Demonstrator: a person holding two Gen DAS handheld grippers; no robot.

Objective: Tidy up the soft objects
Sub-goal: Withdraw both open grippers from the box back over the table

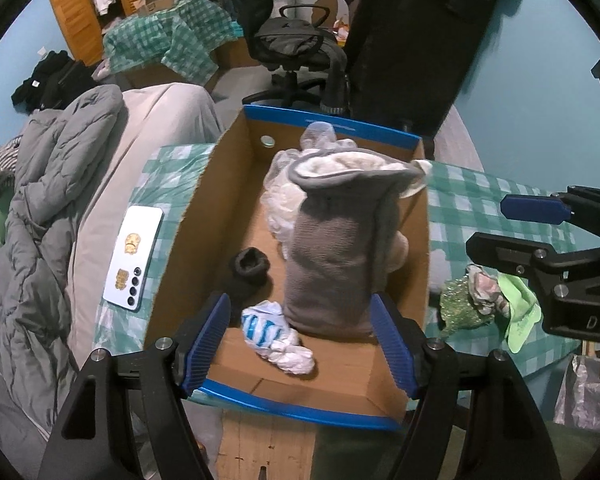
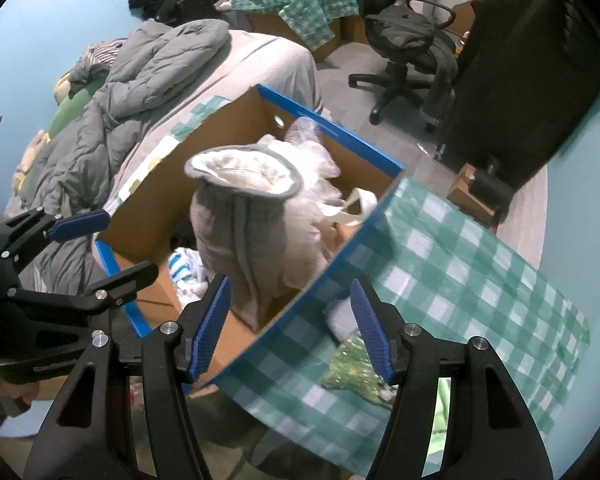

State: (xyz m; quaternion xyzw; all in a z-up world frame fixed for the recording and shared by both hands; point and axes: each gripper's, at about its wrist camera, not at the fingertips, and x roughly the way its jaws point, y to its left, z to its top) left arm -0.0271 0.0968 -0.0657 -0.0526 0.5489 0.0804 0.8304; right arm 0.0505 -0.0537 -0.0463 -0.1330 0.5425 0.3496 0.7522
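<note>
Standing sock (image 1: pixel 332 256) between hand-held gripper (image 1: pixel 300 344) fingers

Sock (image 1: pixel 332 248) upright in box (image 1: pixel 180 248), rolled sock (image 1: pixel 249 266) left, phone (image 1: pixel 134 252) outside left.

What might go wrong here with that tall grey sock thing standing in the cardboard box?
The tall grey fleece-lined sock stands upright in the blue-rimmed cardboard box and rises above its rim, so it may flop over the edge. The open left gripper could also nudge the small white-and-blue bundle just ahead of it.
</note>
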